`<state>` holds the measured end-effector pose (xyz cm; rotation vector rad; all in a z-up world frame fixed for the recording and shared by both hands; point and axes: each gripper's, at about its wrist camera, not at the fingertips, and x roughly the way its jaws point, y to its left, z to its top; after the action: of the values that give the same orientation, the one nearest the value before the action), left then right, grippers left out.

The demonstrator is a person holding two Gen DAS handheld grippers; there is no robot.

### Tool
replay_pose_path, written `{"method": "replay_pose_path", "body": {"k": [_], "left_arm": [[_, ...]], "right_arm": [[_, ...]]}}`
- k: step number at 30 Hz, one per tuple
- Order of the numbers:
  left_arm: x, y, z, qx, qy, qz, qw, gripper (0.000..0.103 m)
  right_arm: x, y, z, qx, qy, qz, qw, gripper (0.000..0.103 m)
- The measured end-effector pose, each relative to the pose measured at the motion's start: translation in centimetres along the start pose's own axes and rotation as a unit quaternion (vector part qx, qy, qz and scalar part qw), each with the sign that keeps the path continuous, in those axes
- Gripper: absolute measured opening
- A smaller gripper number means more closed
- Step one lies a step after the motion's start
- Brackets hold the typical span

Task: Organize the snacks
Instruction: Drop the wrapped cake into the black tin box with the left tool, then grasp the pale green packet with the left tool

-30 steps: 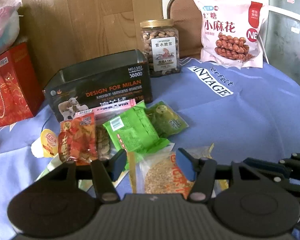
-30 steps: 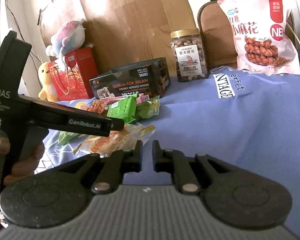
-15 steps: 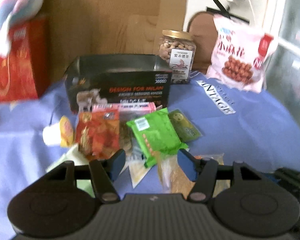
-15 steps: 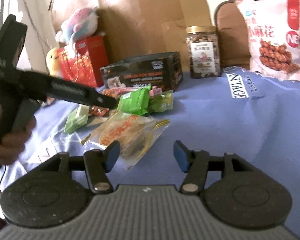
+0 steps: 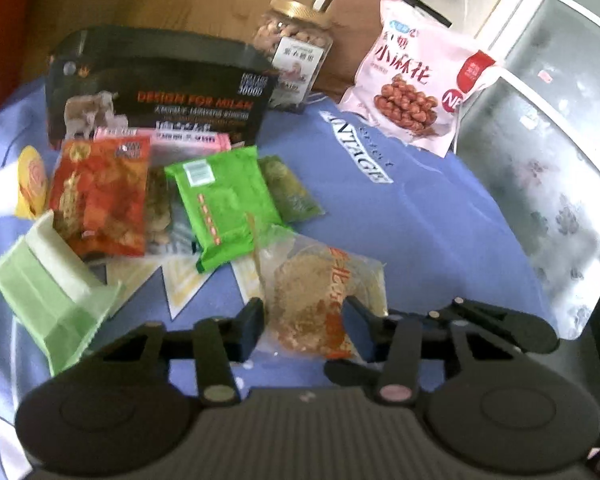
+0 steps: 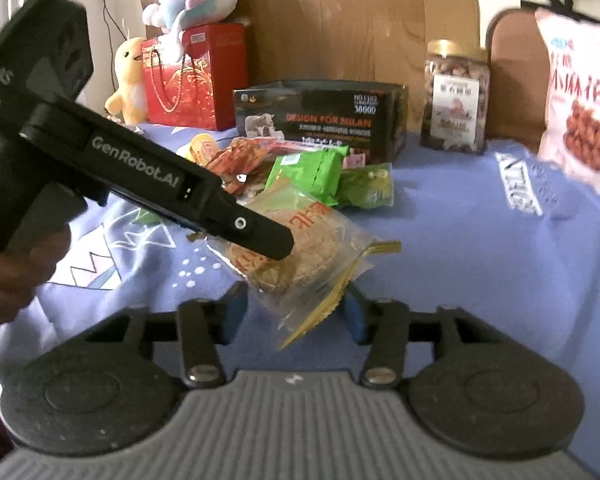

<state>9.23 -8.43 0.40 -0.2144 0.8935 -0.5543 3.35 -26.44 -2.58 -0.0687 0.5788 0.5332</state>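
Well in front of the black box point(image 5: 159, 92), the clear cracker packet point(image 5: 320, 292) now lies between the narrowing jaws of the left gripper point(image 5: 304, 314), which has come in around it, so a first pick seems under way, grip unconfirmed; only the right wrist view shows the right gripper point(image 6: 293, 304), half-wide and closing about the packet's corner.

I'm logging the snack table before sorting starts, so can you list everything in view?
clear cracker bag: 1, clear with orange print, nearest, between both grippers' jaws
green packet: 1, bright green, mid-pile
olive packet: 1, dark green, beside it
red packet: 1, red-orange, pile's left
pale green pack: 1, front left
jelly cup: 1, white and yellow
black box: 1, behind pile
nut jar: 1, gold lid
pink bag: 1, back right
red gift bag: 1, back left
plush toys: 2
left gripper: closing
right gripper: closing
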Motion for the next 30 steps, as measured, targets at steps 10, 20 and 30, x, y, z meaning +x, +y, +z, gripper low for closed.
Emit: {"method": "replay_pose_path", "body": {"k": [10,20,30], "left_arm": [[-4.8,1.6,8.3,0.01,-0.145,0.044,0.9884,0.043],[2.7,8.3,16.2,-0.047,-0.124,0.1,0.986,0.044],[-7.5,13.4,7.6,-0.123,-0.193,0.08,0.9702,0.055]], "right_arm": [[2.8,0.0,9.4,-0.056,-0.116,0.004,0.992,0.045],[13.5,-3.2,15.8,-0.007,-0.059,-0.028,0.998,0.053],[9.7,-3.3,11.4,0.106,-0.047,0.114,0.987,0.048]]}}
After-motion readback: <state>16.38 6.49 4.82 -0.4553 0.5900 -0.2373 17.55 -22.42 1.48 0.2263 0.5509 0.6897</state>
